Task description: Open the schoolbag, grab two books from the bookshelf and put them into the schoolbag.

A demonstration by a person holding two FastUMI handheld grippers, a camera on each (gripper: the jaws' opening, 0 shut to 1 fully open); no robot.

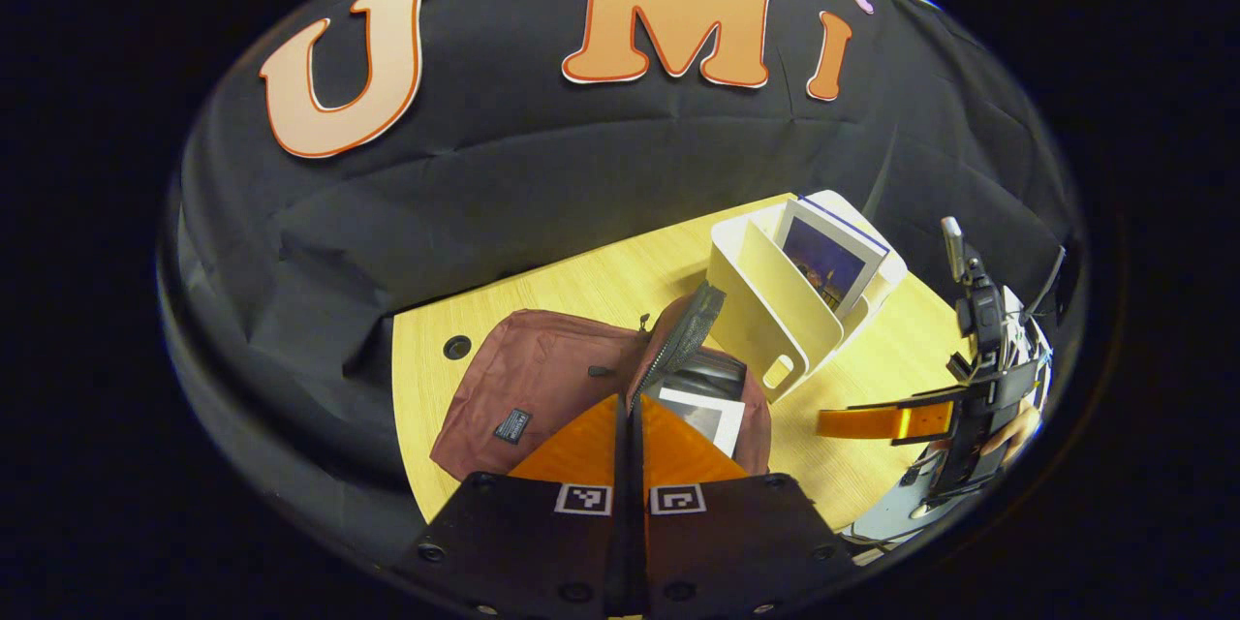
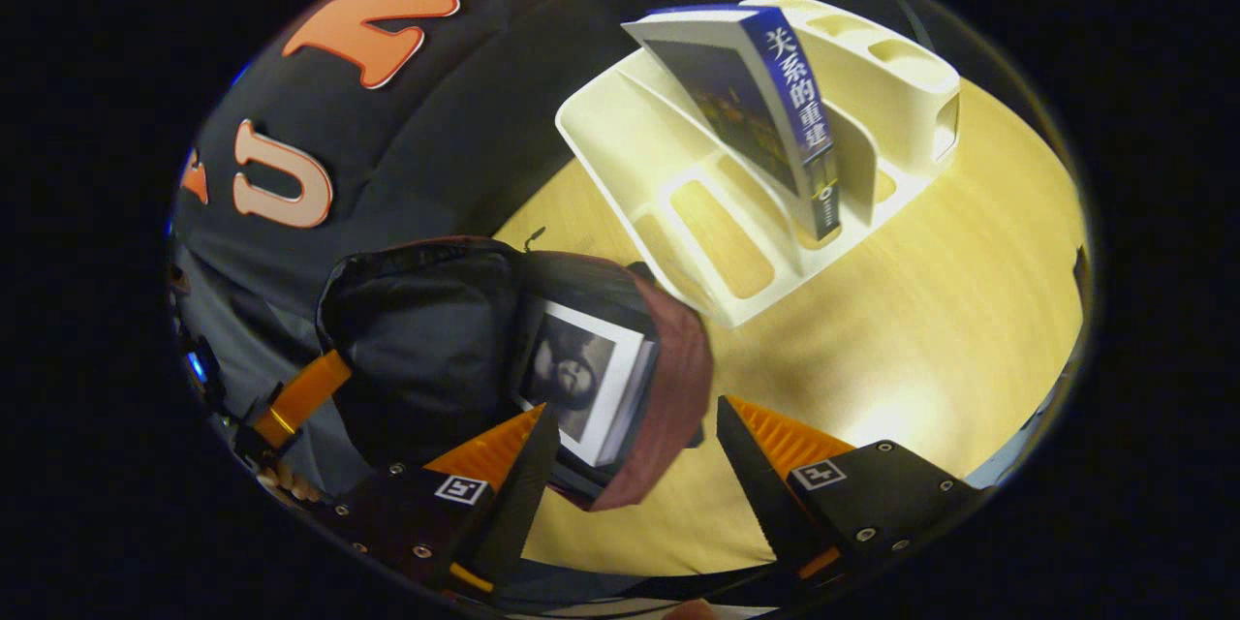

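A maroon schoolbag (image 1: pixel 523 378) lies on the wooden table with its mouth held open. My left gripper (image 1: pixel 625 407) is shut on the zip edge of the bag's flap (image 1: pixel 683 329) and holds it up. One book (image 1: pixel 712 418) with a grey picture cover sits inside the bag (image 2: pixel 668 387), seen as the book (image 2: pixel 581 378) in the right gripper view. My right gripper (image 2: pixel 635 450) stands open just in front of the bag's mouth, one finger on each side of that book, touching nothing. A blue book (image 2: pixel 775 107) leans in the cream bookshelf (image 2: pixel 697 174).
The bookshelf (image 1: pixel 775 310) stands right behind the bag, with the blue book (image 1: pixel 828 257) in its rear slot. The table (image 2: pixel 930 310) is bare wood to the right of the bag. The right gripper (image 1: pixel 872 421) and the hand holding it show at the table's right edge.
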